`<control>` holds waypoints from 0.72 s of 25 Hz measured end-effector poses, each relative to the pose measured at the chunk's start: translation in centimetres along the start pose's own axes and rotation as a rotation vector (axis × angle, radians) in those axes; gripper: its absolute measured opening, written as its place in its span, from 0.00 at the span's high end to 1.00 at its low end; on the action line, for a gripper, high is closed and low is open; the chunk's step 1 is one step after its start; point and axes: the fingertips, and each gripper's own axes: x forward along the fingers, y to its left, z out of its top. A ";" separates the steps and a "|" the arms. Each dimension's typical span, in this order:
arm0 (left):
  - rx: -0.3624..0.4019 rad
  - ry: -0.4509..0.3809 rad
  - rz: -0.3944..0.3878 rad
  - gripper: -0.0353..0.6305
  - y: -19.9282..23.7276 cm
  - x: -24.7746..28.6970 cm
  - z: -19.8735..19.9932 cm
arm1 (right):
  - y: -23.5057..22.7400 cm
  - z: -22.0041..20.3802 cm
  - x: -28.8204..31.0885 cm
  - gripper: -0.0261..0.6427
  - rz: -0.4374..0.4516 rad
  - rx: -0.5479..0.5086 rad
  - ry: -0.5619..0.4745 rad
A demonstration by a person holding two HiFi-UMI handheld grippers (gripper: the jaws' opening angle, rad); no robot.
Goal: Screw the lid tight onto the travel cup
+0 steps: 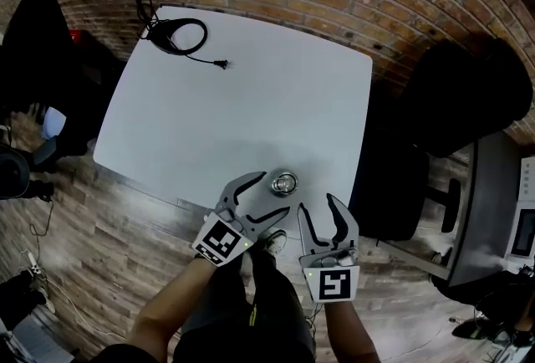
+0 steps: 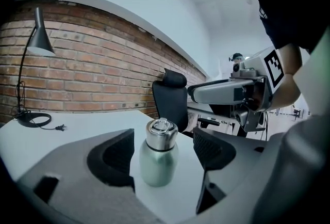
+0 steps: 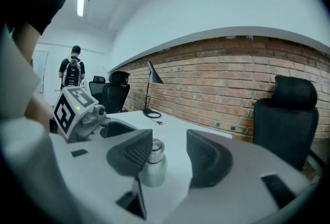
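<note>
White tabletop (image 1: 251, 102): the travel cup (image 2: 159, 163), lid (image 2: 161, 134) seated, is framed untouched by the open left gripper (image 1: 272, 194). The right gripper (image 1: 318, 204) is open too. Clamping is judged next.

Office: white desk (image 1: 251, 102), swivel chairs (image 1: 468, 94)

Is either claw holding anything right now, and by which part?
Nothing is held. The travel cup stands between the open jaws of the left claw, neither pad touching it; the right claw is open and empty.

Head view overhead; gripper views low, close, share travel cup (image 2: 159, 158)
</note>
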 end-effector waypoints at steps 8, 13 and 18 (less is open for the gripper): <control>0.005 0.054 0.066 0.52 0.3 -3.0 1.3 | -2.3 1.4 -2.6 0.83 -0.069 -0.015 0.009; -0.011 0.062 0.113 0.79 0.7 -5.1 2.6 | -3.5 3.2 -4.2 0.94 -0.103 -0.014 0.001; -0.006 0.036 0.134 0.90 1.3 -6.0 5.1 | -5.3 5.1 -5.6 0.94 -0.142 -0.020 -0.024</control>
